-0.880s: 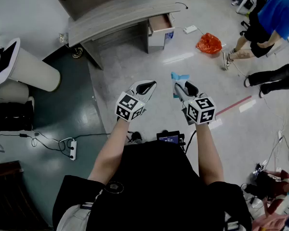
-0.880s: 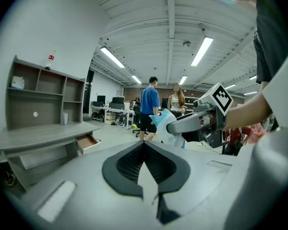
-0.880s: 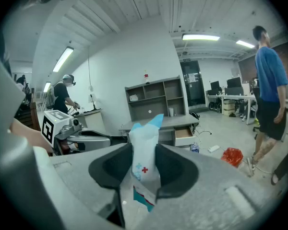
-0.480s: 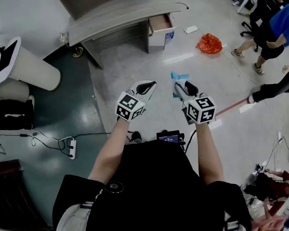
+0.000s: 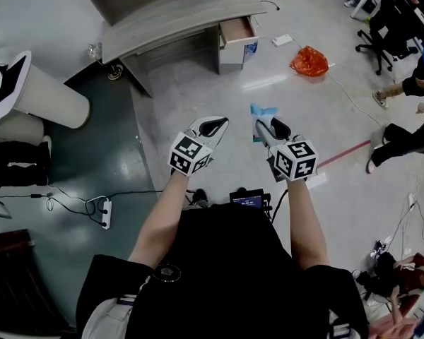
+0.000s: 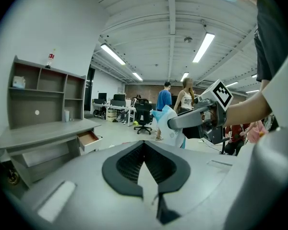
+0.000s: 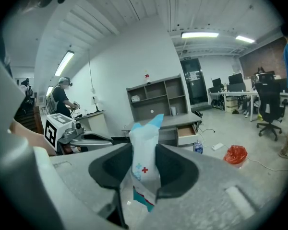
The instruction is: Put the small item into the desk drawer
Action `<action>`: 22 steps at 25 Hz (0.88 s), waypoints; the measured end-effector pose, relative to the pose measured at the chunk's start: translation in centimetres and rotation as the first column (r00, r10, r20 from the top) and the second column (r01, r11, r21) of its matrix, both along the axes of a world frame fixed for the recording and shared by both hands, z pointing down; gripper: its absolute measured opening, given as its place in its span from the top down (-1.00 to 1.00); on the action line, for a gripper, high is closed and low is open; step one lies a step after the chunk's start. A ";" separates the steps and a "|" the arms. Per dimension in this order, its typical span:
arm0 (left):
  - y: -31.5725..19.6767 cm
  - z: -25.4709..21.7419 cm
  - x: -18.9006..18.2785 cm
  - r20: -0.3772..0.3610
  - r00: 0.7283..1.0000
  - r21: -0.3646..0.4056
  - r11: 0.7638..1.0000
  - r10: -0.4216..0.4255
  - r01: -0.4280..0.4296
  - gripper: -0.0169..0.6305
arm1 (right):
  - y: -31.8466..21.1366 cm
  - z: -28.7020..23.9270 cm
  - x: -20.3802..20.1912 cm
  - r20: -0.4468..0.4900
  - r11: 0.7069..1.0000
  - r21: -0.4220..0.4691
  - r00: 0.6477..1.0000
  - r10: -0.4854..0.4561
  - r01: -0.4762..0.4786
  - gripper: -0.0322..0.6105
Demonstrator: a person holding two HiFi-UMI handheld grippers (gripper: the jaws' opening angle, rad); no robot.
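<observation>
Packet [image 7: 145, 162], white and blue with a small red cross, stands upright between the pads of my right tongs [image 5: 266, 127]. It is pinched on its lower half, so the top pokes out above the tips. The jaws stand fairly wide only because the packet fills the gap; they press it from both sides. I hold it up in front of me, tipped slightly down, which I judge keeps it in sight and steady while I cross the floor.

My left tongs [image 5: 213, 126] are closed tip to tip with nothing in them, just beside the right. I reckon that hand is kept free in case the drawer needs a push or a pull.

The drawer [image 5: 237, 31] hangs pulled out at the right end of the table [image 5: 169, 20], well ahead of me and too far off to see what is in it. So the packet is in the air, well apart from the drawer, and the carry is the step in hand. An orange bag [image 5: 308, 62] lies on the floor to the right of the drawer, off my line.
</observation>
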State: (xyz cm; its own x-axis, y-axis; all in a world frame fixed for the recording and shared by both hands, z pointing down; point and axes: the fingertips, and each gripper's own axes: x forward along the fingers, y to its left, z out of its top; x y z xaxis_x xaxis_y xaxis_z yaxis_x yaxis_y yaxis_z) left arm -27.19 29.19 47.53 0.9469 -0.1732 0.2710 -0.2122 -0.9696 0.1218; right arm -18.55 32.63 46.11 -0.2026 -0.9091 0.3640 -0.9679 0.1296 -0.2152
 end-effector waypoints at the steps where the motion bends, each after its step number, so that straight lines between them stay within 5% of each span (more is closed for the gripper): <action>1: 0.0 0.2 0.0 0.004 1.000 -0.001 1.000 -0.002 0.002 0.94 | 0.0 0.1 0.1 0.002 1.000 0.000 1.000 -0.001 0.001 0.41; 22: 1.6 1.2 6.2 0.077 0.995 0.017 0.997 -0.070 0.069 0.94 | 2.2 1.0 7.9 0.034 0.999 0.003 0.998 -0.053 0.053 0.41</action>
